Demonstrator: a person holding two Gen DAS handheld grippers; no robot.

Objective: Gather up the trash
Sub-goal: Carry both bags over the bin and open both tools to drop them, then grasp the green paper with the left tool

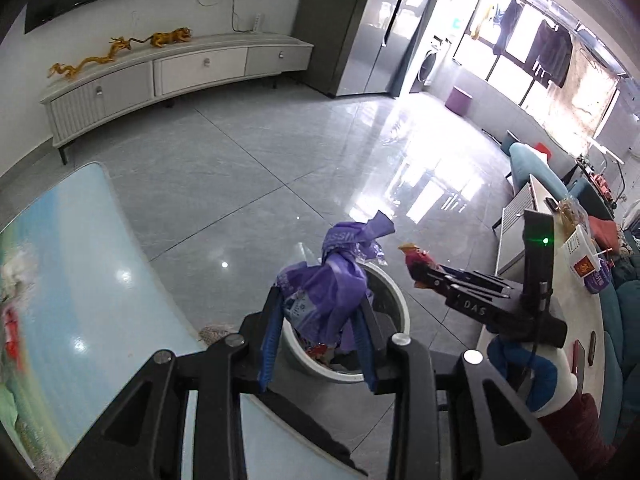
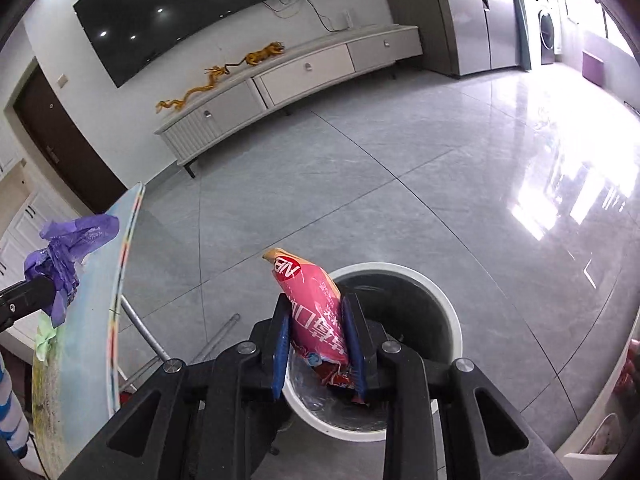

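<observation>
Two grippers each carry a piece of trash above one bin, and the coming drop turns on which load sits over the opening. Nearest in the right wrist view, the right gripper [image 2: 316,344] is closed on a pink wrapper [image 2: 314,312], its blue pads pressing both sides. The wrapper stands nearly upright, long axis pointing up and slightly left, its lower end hanging just inside the near left rim of the bin [image 2: 452,320]. Most of the dark opening lies to the right and a little farther off, so I judge a short shift right and forward would centre the wrapper before letting go.

From the left wrist view, the left gripper [image 1: 320,320] is clamped on a purple bag [image 1: 328,280], bunched and knotted at the top, with its tail pointing up and to the far right. That bag hangs over the near left part of the bin [image 1: 396,292], where other scraps are visible inside. The right gripper [image 1: 420,276] shows to the right of the bag, apart from it, above the bin's right rim.

Farther left lies a pale blue table [image 1: 80,240]; beyond both is bare tiled floor [image 2: 360,180].
</observation>
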